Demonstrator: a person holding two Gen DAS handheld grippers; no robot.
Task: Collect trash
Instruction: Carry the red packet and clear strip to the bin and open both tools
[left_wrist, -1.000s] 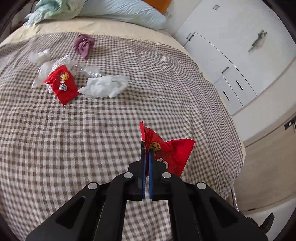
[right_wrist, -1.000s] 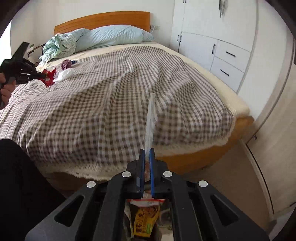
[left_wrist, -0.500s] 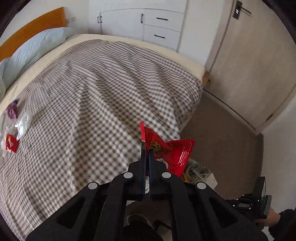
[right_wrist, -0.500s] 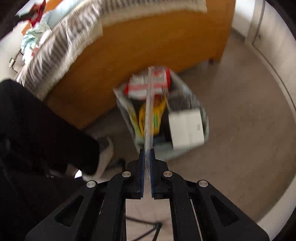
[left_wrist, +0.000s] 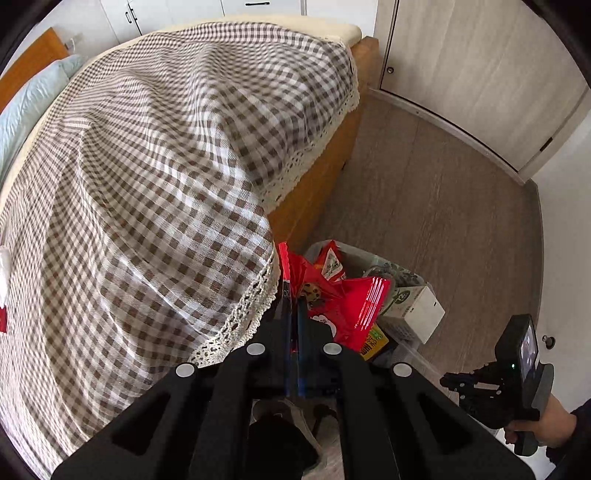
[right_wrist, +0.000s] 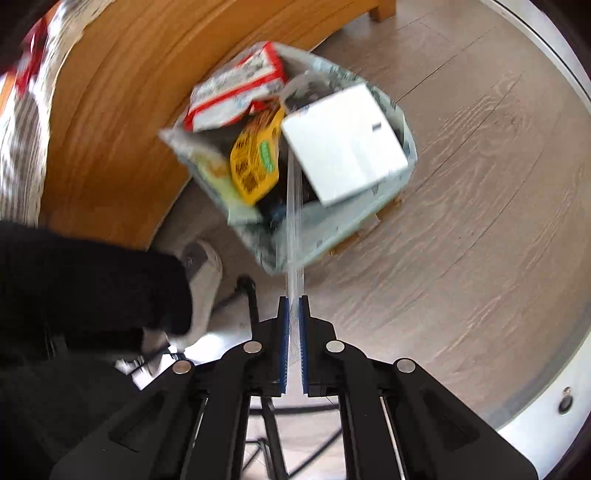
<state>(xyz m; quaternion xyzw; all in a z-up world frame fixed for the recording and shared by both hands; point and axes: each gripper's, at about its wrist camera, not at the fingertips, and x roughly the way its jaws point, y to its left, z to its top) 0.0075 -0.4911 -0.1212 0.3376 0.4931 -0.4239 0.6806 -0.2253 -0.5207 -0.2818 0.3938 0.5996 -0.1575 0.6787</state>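
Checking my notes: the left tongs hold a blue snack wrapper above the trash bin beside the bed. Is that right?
Not quite: the crinkled snack wrapper in the left tongs is red, not blue, as the left wrist view shows. It is above the grey trash bin beside the bed.

Crumpled red snack wrapper (left_wrist: 354, 306) and edge-on clear plastic strip (right_wrist: 294, 221), both above the full trash bin (right_wrist: 402, 122).
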